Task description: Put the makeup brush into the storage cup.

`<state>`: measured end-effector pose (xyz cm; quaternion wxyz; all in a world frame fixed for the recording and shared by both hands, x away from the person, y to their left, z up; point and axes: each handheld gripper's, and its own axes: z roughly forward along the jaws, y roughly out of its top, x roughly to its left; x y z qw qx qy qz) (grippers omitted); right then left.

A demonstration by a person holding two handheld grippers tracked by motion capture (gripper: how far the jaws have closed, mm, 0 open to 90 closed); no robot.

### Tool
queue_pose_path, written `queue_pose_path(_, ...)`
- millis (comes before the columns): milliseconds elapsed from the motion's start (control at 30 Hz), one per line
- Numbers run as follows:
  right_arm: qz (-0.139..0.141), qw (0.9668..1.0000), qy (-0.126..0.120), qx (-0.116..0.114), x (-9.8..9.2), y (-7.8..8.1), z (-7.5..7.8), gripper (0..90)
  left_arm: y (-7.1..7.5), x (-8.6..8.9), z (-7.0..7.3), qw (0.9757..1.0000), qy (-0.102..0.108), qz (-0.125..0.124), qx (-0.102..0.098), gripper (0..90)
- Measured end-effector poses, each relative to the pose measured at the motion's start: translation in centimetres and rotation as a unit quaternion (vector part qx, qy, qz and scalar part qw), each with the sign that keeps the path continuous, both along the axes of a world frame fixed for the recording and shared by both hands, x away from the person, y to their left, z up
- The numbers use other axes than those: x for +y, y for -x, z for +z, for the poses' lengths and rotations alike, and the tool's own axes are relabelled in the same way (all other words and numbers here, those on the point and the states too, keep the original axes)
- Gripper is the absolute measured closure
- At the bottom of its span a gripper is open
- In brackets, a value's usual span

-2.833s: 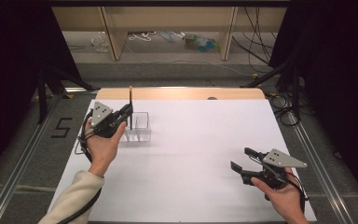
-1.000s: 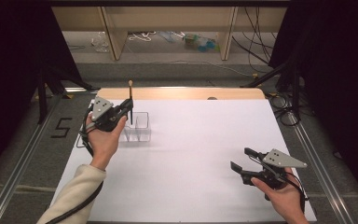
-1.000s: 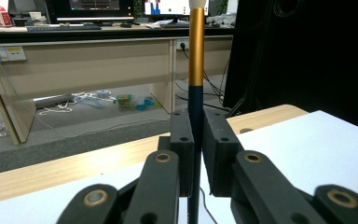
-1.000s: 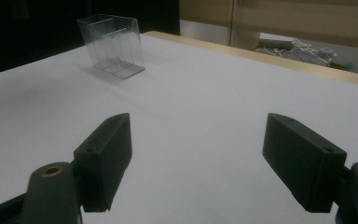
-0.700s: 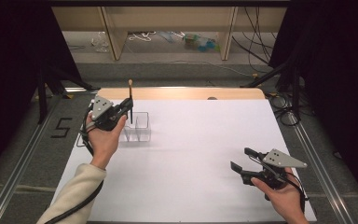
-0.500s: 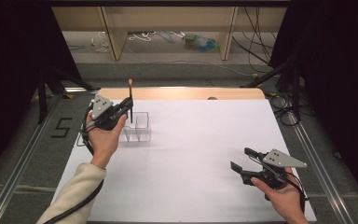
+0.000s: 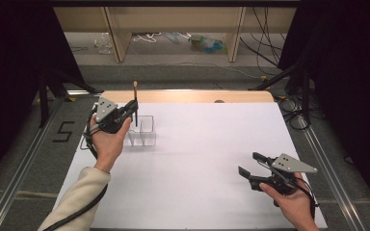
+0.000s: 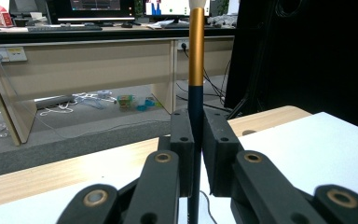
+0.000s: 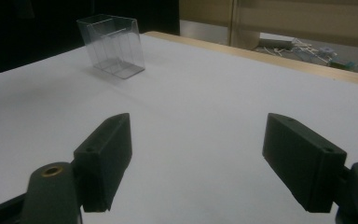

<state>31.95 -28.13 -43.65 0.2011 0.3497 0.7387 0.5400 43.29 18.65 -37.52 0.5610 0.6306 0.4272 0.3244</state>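
A: Since 2.8 s back, only the left gripper (image 7: 134, 107) has shifted, slightly toward the table's far left; the right gripper (image 7: 253, 167) has kept its place.

B: Surfaces, largest first?

A: White table (image 7: 202, 159), matte and smooth, with a pale wood strip along the far edge. Grey floor beyond it, with cables and small litter under beige desks.

B: Next down?

A: Clear plastic box (image 7: 142, 131), rectangular, thin-walled, split by inner partitions; it stands upright on the table just right of the left hand (image 7: 107, 139).

B: And the tool it carries?

A: Brush (image 8: 196, 84), a slim round stick, dark navy lower shaft, gold upper section, pale tip. It stands upright, lower end over the box; I can't tell whether it dips inside.

B: Jaw states?

A: Left jaws pressed together, pinching the navy shaft between flat black pads. Right jaws spread wide, nothing between them, low over bare table, well apart from the box.

B: Obstructions?

A: Left gripper body hides part of the box's left side in the high view.
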Motion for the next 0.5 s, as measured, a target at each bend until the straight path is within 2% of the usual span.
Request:
queue_pose_path(400, 0.001, 1.0000, -0.002, -0.002, -0.01, 0.00, 0.00, 24.9, -0.28, -0.11, -0.03, 1.0000, 0.001, 0.000, 0.002, 82.8)
queue_pose_path(500, 0.000, 1.0000, 0.005, 0.002, -0.10, 0.06, 0.09, 24.9, -0.38, -0.07, -0.06, 1.0000, -0.001, 0.001, 0.001, 82.8)
